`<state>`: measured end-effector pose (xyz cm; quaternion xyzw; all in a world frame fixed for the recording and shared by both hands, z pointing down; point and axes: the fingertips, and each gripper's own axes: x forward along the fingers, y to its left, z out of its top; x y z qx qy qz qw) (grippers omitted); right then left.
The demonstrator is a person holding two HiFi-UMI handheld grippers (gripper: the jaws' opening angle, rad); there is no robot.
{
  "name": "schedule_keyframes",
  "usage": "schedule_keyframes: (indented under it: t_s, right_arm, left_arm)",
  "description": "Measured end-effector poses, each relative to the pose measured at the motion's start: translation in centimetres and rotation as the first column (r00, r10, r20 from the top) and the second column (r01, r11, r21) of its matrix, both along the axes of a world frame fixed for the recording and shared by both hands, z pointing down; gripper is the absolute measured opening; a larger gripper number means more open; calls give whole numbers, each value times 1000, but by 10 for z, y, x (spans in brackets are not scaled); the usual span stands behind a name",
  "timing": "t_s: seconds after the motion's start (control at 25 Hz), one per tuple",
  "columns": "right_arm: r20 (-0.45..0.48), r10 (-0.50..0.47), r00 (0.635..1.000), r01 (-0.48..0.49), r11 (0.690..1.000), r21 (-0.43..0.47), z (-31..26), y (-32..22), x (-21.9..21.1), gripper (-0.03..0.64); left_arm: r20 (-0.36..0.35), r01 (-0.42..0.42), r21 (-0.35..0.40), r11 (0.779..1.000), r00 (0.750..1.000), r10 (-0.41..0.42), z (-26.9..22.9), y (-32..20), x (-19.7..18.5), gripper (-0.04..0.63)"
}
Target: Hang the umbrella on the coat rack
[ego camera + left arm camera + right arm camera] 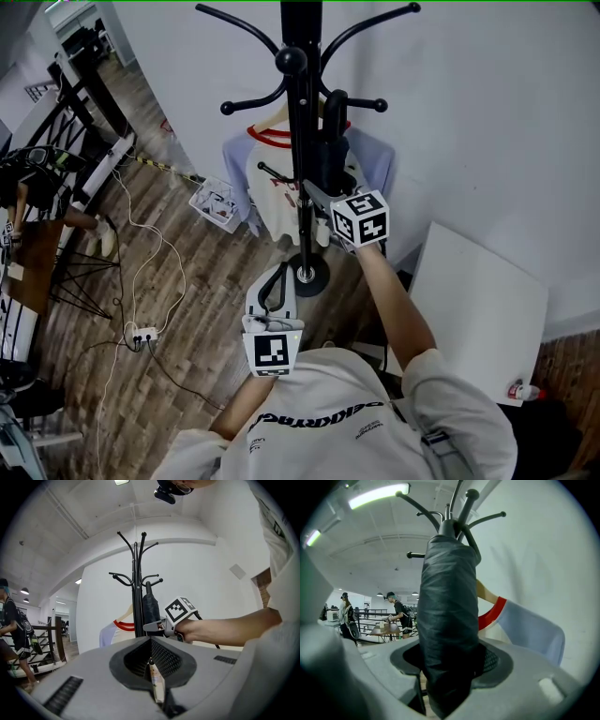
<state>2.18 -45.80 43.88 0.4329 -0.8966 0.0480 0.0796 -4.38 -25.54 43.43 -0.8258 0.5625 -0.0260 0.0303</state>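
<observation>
The black coat rack (302, 141) stands against the white wall, its curved hooks (464, 508) spreading out at the top. My right gripper (319, 194) is shut on the folded black umbrella (330, 141), which it holds upright right beside the rack's pole. In the right gripper view the umbrella (450, 620) fills the space between the jaws, and its top end sits just under the hooks. My left gripper (272, 274) is held lower and nearer to me, shut with nothing in it. From the left gripper view I see the umbrella (150, 606) and the right gripper (157, 626) next to the rack (137, 573).
A white and pale-blue shirt with a red collar (272, 178) hangs on the rack behind the pole. A white table (478, 291) stands at the right. A basket (217, 204) and a power strip with cables (141, 336) lie on the wooden floor at the left. People (401, 616) stand far off.
</observation>
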Motion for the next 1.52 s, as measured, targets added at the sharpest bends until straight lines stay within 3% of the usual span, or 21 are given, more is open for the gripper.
schedule_keyframes:
  t_s: [0.44, 0.64, 1.0, 1.52]
  right_arm:
    - [-9, 7, 1000, -7, 1000, 2, 1, -8, -3, 273]
    - [-20, 21, 1000, -20, 1000, 11, 3, -5, 0, 334]
    - [-57, 79, 995, -78, 997, 26, -7, 8, 16, 360]
    - [61, 74, 995, -78, 994, 70, -37, 80, 29, 356]
  left_arm:
    - [-7, 4, -8, 1000, 1000, -4, 2, 1, -6, -2]
    - [-14, 3, -10, 1000, 1000, -3, 3, 2, -7, -3]
    - [-29, -14, -10, 1000, 999, 14, 0, 11, -6, -3]
    - [-40, -41, -1, 999, 998, 41, -3, 29, 2, -3]
